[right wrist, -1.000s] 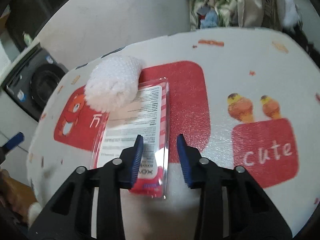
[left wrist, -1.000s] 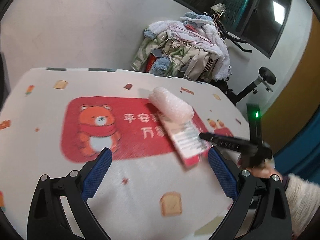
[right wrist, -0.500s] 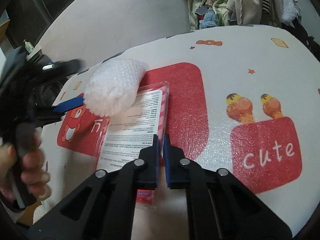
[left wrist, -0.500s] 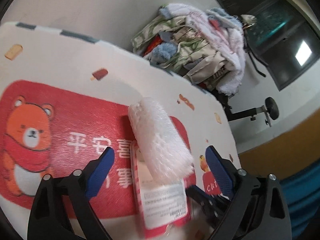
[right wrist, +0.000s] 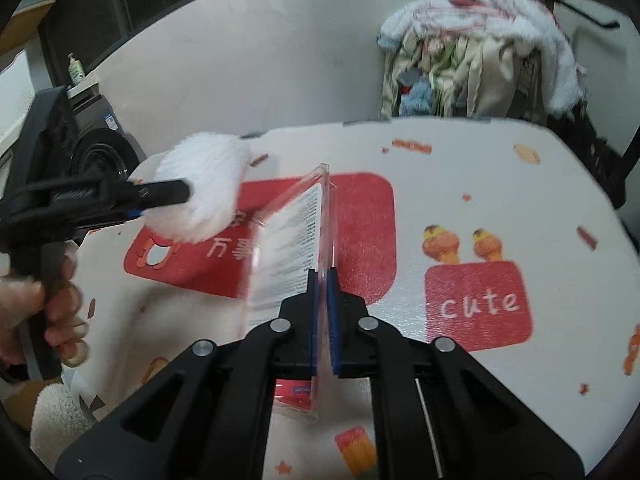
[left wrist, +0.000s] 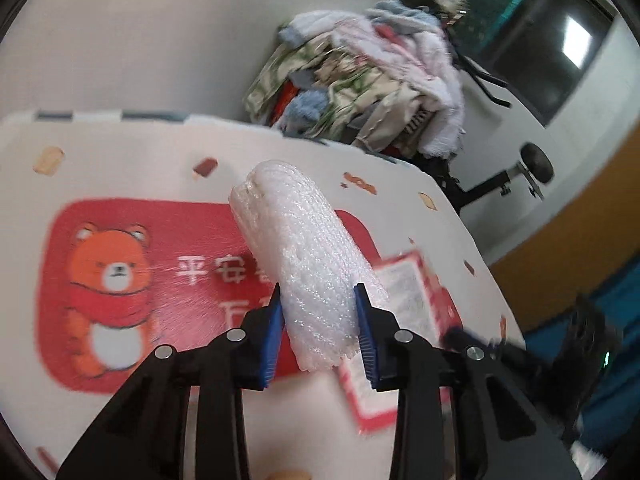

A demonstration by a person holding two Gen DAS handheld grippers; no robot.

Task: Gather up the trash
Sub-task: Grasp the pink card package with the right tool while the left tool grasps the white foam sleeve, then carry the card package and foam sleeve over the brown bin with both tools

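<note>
Bubble-wrap roll (left wrist: 308, 264) clamped in left gripper (left wrist: 318, 316)

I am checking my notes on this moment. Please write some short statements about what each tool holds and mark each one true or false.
1. The left tool is shut on the bubble wrap roll. True.
2. The right tool is open and holds nothing. False: it is shut on the plastic package.
3. The package lies flat on the table. False: it is tilted up on edge.
4. A clothes pile is behind the table. True.
</note>
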